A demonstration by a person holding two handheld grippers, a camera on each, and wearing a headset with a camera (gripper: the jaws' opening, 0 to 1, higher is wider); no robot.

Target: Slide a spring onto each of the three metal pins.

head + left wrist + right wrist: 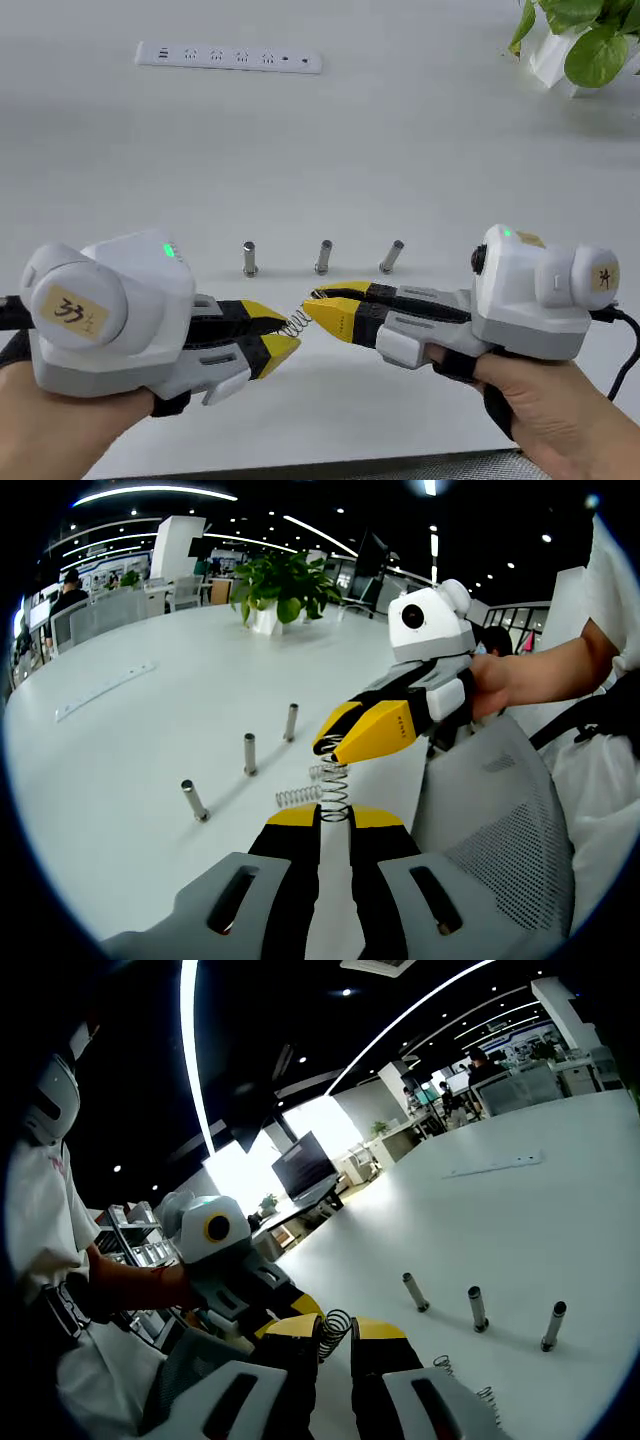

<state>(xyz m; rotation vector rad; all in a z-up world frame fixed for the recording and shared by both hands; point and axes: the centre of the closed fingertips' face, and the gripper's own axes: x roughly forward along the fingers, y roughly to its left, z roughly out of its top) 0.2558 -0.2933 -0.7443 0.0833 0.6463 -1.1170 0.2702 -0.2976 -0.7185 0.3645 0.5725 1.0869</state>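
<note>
Three short metal pins (250,258) (323,257) (391,257) stand bare in a row on the white table; the right one leans. In front of them a small spring (296,322) hangs in the air between the two yellow-tipped grippers. My left gripper (285,332) pinches its near end (335,792), and my right gripper (318,303) pinches the other end (335,1328). The two sets of tips almost touch. Two more springs (443,1363) (487,1397) lie loose on the table near the pins (477,1308).
A white power strip (229,57) lies at the far side of the table. A potted plant (585,35) stands at the far right corner. The table's front edge runs just below both hands.
</note>
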